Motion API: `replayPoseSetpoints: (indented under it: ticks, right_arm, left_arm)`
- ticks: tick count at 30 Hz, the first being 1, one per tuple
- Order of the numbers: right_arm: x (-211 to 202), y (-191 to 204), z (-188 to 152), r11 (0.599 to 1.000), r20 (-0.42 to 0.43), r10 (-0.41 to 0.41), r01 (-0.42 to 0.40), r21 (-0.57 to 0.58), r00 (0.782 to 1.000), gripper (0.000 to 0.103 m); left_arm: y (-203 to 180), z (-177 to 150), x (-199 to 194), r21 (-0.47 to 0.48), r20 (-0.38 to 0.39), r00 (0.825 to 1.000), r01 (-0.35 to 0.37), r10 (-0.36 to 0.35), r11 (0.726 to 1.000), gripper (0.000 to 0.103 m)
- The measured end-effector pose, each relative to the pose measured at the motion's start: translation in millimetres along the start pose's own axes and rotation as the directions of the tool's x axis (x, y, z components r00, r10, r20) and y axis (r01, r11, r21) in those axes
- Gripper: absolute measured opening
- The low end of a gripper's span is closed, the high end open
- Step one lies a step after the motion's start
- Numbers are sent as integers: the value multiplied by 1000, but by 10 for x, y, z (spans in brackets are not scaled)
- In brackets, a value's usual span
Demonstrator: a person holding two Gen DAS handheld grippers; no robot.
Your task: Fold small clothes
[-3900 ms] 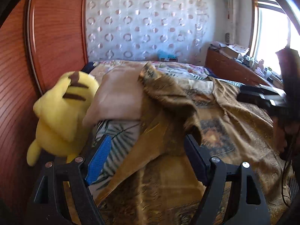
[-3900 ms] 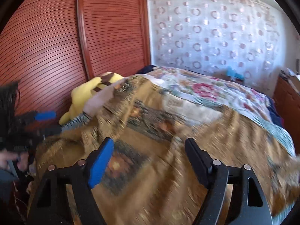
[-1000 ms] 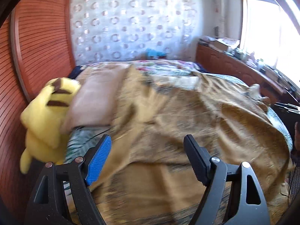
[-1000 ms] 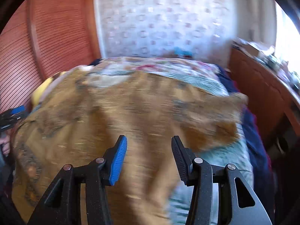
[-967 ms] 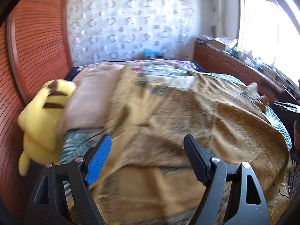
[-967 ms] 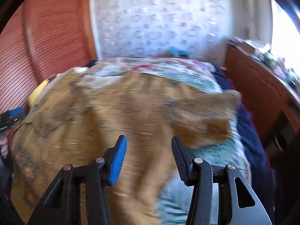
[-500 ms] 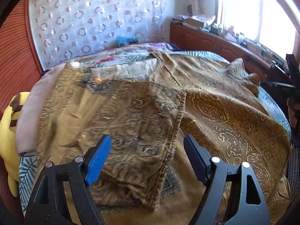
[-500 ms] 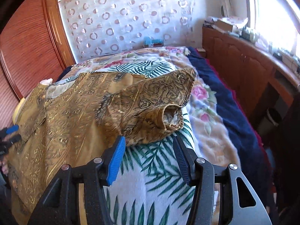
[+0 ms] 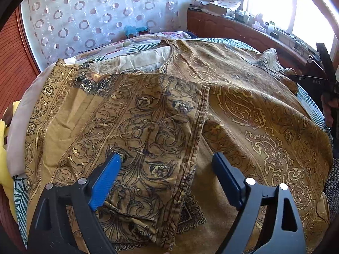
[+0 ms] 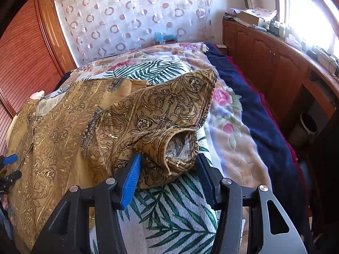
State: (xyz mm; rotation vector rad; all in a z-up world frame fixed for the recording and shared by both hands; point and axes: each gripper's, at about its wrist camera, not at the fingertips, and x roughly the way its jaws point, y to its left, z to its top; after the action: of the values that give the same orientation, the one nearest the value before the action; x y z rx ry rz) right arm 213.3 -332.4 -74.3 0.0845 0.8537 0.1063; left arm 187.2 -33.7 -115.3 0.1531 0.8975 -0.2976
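Observation:
A gold patterned garment (image 9: 243, 110) lies spread on the bed. Its left sleeve (image 9: 148, 139) is folded inward over the body. My left gripper (image 9: 167, 165) is open and empty, hovering just above that sleeve. In the right wrist view the garment (image 10: 59, 131) lies at left and its other sleeve (image 10: 161, 114) sticks out to the right, its cuff opening (image 10: 180, 146) facing me. My right gripper (image 10: 167, 167) is open, its jaws either side of the cuff without closing on it. The right gripper also shows at the right edge of the left wrist view (image 9: 326, 72).
The bed has a palm-leaf sheet (image 10: 169, 211), a floral blanket (image 10: 228, 110) and a navy cover (image 10: 264, 110). A yellow plush toy (image 9: 3, 139) and a pink pillow (image 9: 19, 114) lie at left. A wooden cabinet (image 10: 275, 63) runs along the right; a bin (image 10: 305, 127) stands below.
The garment has been laid flat on the bed and both grippers have let go. Both grippers have since moved closer to their sleeves, the right one down around the cuff.

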Motion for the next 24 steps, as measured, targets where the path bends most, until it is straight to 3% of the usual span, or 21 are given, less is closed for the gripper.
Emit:
replayPoseSetpoints:
  ticks: [3,5,6,9,20,24]
  right_arm:
    - [11,15,7,1000,1,-11,11,-26,1000,51]
    - [14,37,18,998,1,-39,39,-54,999,35]
    - [8,45,16,997,-1,-33,33,-63,999,21]
    - [-22,44,11,997,-3,-19,18,-76,1000,11]
    - [-444,239,44,992,129,-42,57,-117,991,9]
    - [-640,526,143,988,200,37,-6,-153,979,9]
  left_arm:
    - [-8,3,4,1,-1,1000,1,-1,1000,90]
    - [-4,11,9,0,-2,1000,2,-2,1000,90]
    - [-6,10,7,2,-2,1000,-1,1,1000,90]
    - [2,9,5,1,-2,1000,0,0,1000,90]
    - [2,16,19,3,-7,1000,6,-6,1000,93]
    - [8,20,20,2,-8,1000,6,-6,1000,93]
